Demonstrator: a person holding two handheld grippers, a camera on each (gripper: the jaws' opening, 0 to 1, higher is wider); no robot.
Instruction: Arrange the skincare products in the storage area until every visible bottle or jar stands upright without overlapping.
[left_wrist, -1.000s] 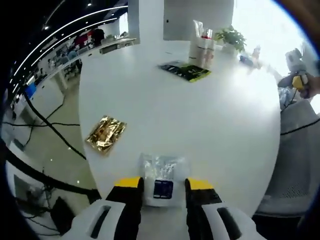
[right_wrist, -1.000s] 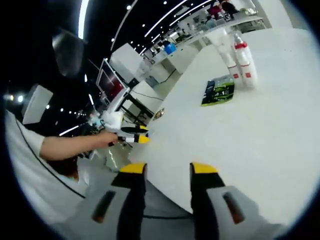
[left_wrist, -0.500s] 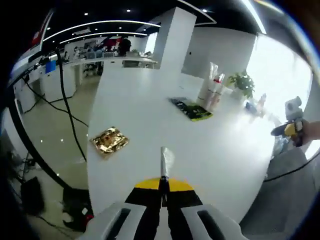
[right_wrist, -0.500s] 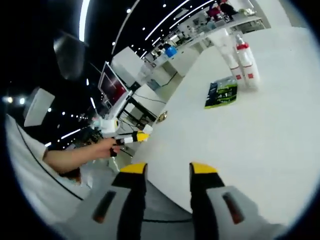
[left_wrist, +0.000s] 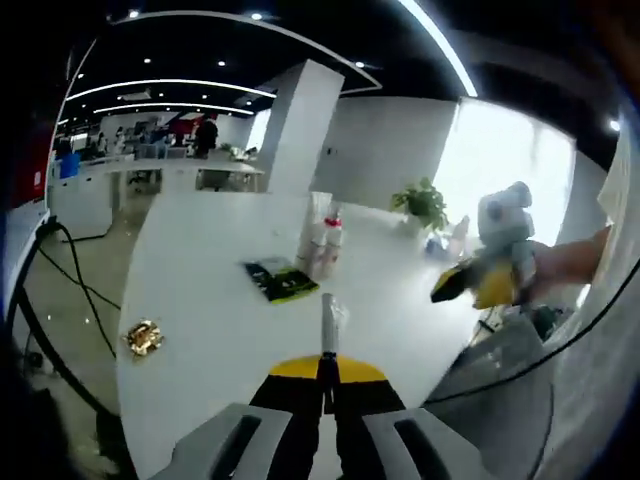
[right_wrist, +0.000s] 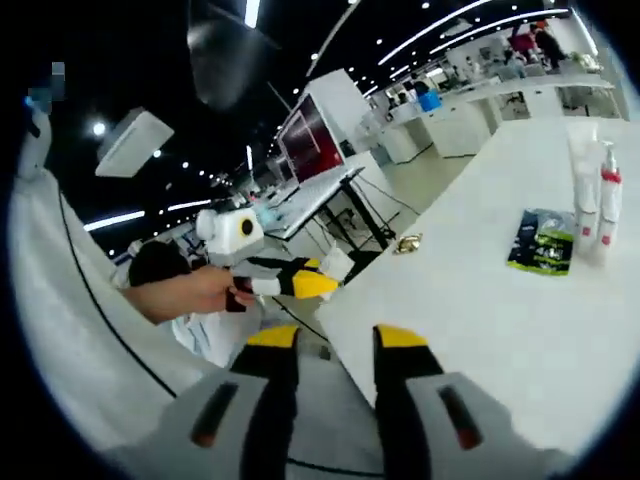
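Note:
My left gripper (left_wrist: 327, 365) is shut on a small clear sachet (left_wrist: 329, 318), held edge-on in the air above the white round table (left_wrist: 200, 330). Far across the table stand two white bottles (left_wrist: 322, 245), one with a red cap, with a green-black packet (left_wrist: 281, 281) lying in front of them. In the right gripper view those bottles (right_wrist: 594, 205) and the packet (right_wrist: 545, 241) sit at the far right. My right gripper (right_wrist: 335, 345) is open and empty, off the table's edge. It looks at the left gripper (right_wrist: 318, 284) carrying the sachet (right_wrist: 336, 264).
A gold foil packet (left_wrist: 143, 337) lies near the table's left edge, also seen as a gold packet (right_wrist: 405, 243) in the right gripper view. A potted plant (left_wrist: 424, 204) stands behind the bottles. The right gripper (left_wrist: 455, 286), in a hand, hovers at the table's right side. Desks and cables surround the table.
My left gripper shut on the clear sachet that lay between its open jaws, then lifted it off the table. The right gripper stayed open and drew back from the table.

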